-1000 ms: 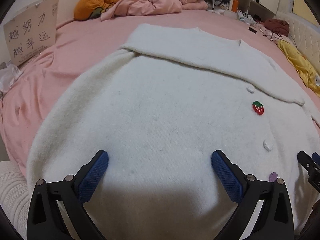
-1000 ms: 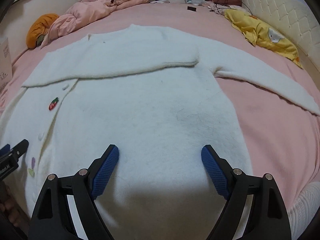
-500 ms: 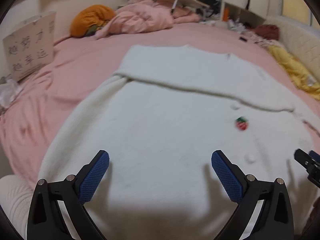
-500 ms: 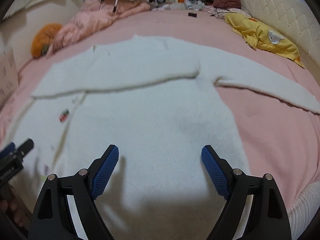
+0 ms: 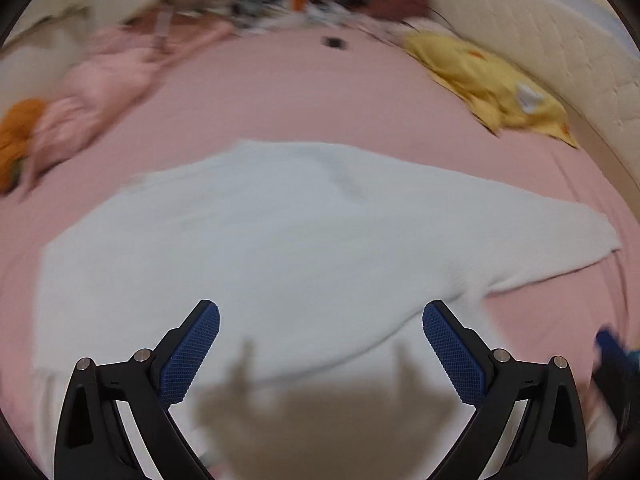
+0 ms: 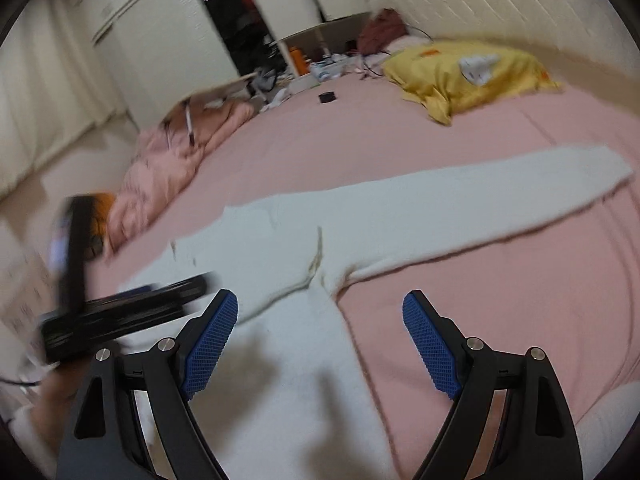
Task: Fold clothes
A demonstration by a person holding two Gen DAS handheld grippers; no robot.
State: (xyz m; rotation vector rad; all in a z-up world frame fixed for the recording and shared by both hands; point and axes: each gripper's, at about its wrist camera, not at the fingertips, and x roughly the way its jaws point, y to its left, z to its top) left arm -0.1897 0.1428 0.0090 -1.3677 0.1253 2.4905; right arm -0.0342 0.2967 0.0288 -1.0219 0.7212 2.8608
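At the far left of the left wrist view an orange cushion (image 5: 16,136) and a rumpled pink quilt (image 5: 104,80) lie at the edge of the pink bed (image 5: 280,92), both blurred. Across the middle of the bed the white sweater (image 5: 260,248) lies spread flat, one sleeve (image 5: 552,232) stretched out to the right on the sheet. The left gripper (image 5: 321,354) hangs above the sweater's near part with its blue fingers (image 5: 191,354) set wide apart and nothing between them; their shadow falls on the knit below. Farther right a yellow garment (image 5: 492,80) lies by the padded headboard (image 5: 540,28).

In the right wrist view the left gripper's black body (image 6: 104,304) blurs in at the left over the sweater. The right gripper (image 6: 320,344) is also above the fabric, fingers (image 6: 430,346) spread wide and holding nothing, the left one over the white knit, the right one over bare pink sheet. The sleeve (image 6: 500,200) runs away to the right.
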